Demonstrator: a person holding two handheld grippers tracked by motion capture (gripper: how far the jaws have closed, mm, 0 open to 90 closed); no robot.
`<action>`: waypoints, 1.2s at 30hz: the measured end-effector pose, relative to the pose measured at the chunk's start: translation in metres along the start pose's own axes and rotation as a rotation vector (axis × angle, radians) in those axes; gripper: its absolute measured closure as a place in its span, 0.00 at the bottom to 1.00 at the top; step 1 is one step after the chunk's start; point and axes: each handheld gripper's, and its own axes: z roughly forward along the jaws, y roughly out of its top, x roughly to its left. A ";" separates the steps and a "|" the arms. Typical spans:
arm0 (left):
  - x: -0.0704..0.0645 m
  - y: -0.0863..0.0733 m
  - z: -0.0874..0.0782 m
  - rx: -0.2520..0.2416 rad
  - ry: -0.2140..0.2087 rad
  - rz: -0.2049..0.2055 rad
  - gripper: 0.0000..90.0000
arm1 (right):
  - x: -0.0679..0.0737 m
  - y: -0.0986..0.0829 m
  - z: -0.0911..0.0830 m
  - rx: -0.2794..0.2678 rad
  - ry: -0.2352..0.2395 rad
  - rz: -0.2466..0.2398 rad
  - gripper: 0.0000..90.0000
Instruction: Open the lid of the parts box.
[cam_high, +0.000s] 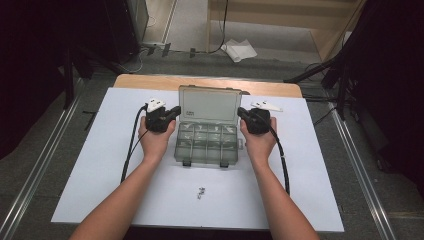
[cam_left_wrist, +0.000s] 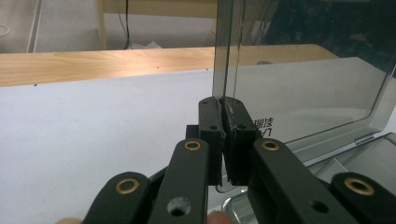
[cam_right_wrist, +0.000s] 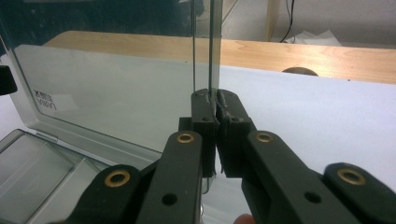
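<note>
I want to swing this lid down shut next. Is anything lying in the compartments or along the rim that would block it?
Nothing visible does. Both tongs, left and right, pinch the lid edges; the box compartments look empty, and the small parts lie apart, nearer the person.

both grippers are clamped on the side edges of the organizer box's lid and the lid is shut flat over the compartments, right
Not quite. Both the left gripper and right gripper are clamped on the side edges of the lid, but the lid stands open, raised behind the compartments. The high view shows this.
</note>
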 end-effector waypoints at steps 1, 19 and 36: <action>0.001 0.000 0.000 0.001 -0.003 0.003 0.96 | 0.000 0.000 0.001 0.005 -0.002 0.000 0.98; 0.008 -0.006 0.013 0.054 -0.007 -0.051 0.93 | -0.006 -0.002 0.020 0.078 -0.006 0.028 0.99; 0.017 -0.012 0.025 0.110 -0.004 -0.090 0.98 | -0.015 -0.008 0.040 0.156 0.009 0.048 1.00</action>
